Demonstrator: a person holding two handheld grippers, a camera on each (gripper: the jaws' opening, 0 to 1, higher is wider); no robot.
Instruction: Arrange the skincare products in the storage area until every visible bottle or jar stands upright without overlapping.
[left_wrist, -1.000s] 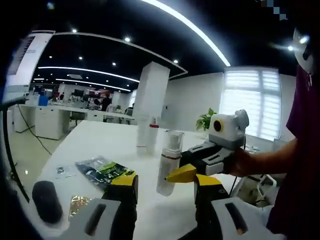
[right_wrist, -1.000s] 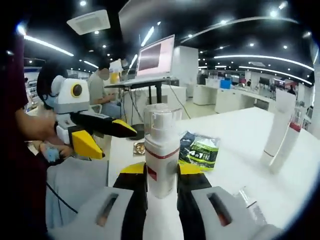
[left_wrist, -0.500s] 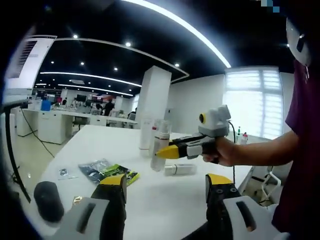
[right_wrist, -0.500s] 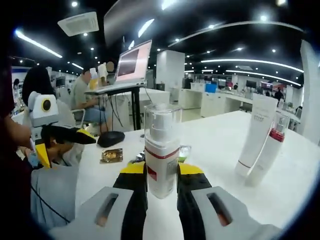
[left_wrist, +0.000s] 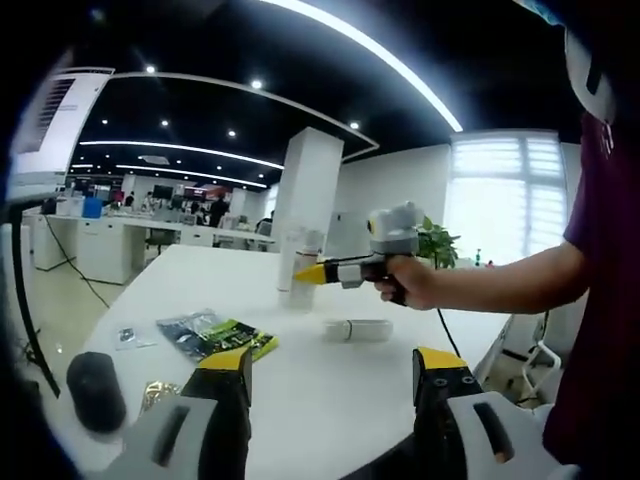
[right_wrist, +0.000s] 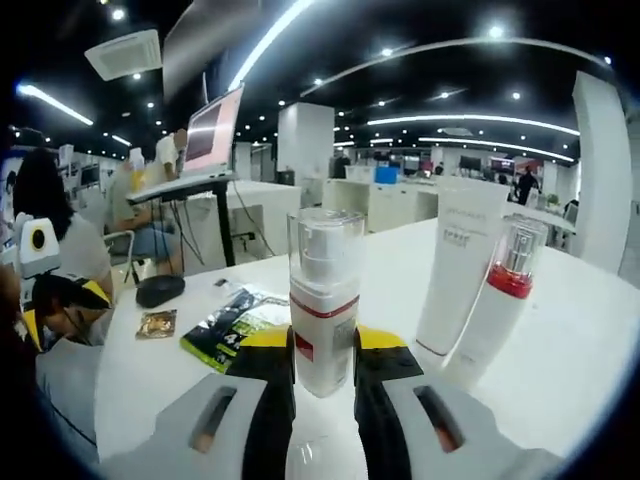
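My right gripper (right_wrist: 323, 362) clamping the upright pump bottle (right_wrist: 324, 300) between its jaws, left gripper (left_wrist: 331, 375) spread wide, holding nothing, above the white table (left_wrist: 300, 380)

In the right gripper view, a pump bottle (right_wrist: 323, 300) stands upright between the jaws of the right tool (right_wrist: 322, 362); right of it on the counter (right_wrist: 590, 330) a tube (right_wrist: 457, 270) stands upright, a capped bottle (right_wrist: 497, 305) just before it. To the left lie a sachet pack (right_wrist: 232, 325) and, farther, a small packet (right_wrist: 157, 323). In the left gripper view, a bottle (left_wrist: 357, 329) lies on its side past the left tool (left_wrist: 330, 372).
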